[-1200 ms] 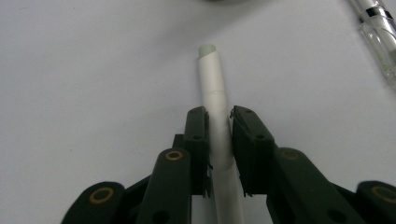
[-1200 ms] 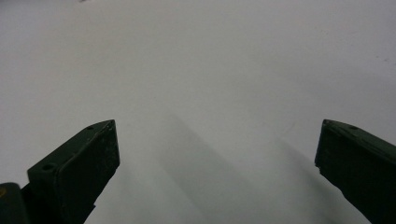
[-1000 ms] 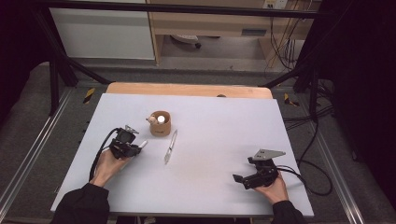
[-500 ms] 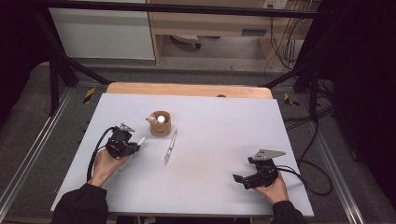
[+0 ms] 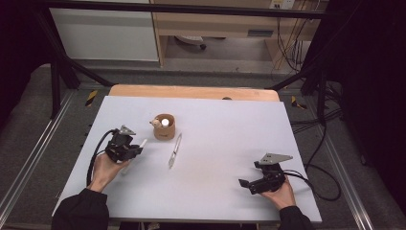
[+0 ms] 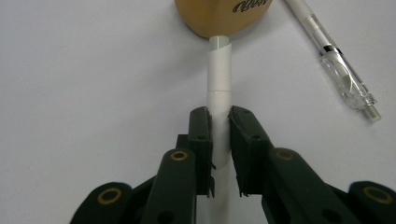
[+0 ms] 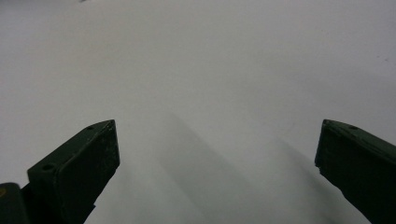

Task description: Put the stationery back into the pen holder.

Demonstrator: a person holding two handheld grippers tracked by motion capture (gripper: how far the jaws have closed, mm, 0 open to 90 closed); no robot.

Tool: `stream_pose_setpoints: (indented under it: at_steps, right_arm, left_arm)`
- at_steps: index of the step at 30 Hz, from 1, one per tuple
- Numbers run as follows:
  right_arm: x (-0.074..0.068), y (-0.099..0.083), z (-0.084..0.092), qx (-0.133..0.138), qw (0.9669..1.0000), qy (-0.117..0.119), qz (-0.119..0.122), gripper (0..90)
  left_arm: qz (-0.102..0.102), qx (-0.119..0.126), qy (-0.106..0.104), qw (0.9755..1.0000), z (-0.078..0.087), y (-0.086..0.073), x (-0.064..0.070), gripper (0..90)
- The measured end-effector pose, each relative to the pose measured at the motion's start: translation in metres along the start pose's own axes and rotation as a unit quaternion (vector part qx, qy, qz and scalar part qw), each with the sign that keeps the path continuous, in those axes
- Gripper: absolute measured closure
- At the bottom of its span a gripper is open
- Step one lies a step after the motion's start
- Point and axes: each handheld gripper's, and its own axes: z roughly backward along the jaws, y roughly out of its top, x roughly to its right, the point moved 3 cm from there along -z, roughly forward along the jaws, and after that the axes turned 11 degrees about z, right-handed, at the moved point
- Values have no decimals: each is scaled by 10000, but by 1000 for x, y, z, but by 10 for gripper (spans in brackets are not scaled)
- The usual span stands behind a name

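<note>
- Since a second ago the left gripper (image 5: 128, 152) has pulled back toward the person's side and to the left, away from the wooden cup (image 5: 164, 127); right gripper (image 5: 249, 184) hasn't budged.
- Left gripper: jaws clamped on a white pen (image 6: 218, 93), gripped partway along its barrel, free end pointing at the cup. In the left gripper view the tip sits just short of the cup's wall (image 6: 219, 18); touching or a hair apart, can't tell.
- Read: pen is picked and secure, likely being lined up for a drop into the cup. Needs lift and tilt next; not in the cup yet.
- Right gripper: jaws wide apart, nothing between them, resting low over bare desk (image 5: 215, 143) at the near right corner.
- Second pen (image 5: 174, 150): clear plastic barrel, metal-looking clip band, lies flat on the desk just right of the cup, well clear of both grippers.
- Cup: short round cylinder, light wood, smooth side with dark lettering, a small knob-like piece (image 5: 154, 123) at its left rim. Something pale shows inside; can't identify.
- White pen: matte, slim cylinder, stepped collar near the far end.
- Desk: flat, matte, pale grey sheet over a wooden top; low glare.
</note>
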Motion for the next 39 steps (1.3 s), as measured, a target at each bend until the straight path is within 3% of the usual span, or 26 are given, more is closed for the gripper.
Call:
stream_pose_setpoints:
  at_steps: [9, 19, 32, 39]
  right_arm:
    - [0, 0, 0, 3, 10000, -1, 1, 6]
    - [0, 0, 0, 12, 10000, -2, 5, 6]
    - [0, 0, 0, 0, 10000, -6, 2, 6]
    - [0, 0, 0, -3, 10000, -9, 6, 5]
  left_arm:
    - [-59, 135, 27, 9999, 11, 2, 2, 783]
    - [-30, 607, -64, 9981, 30, 7, 3, 782]
    - [-127, 1216, -174, 9923, 54, 18, 15, 782]
    - [-98, 1554, -309, 9873, 65, 29, 19, 781]
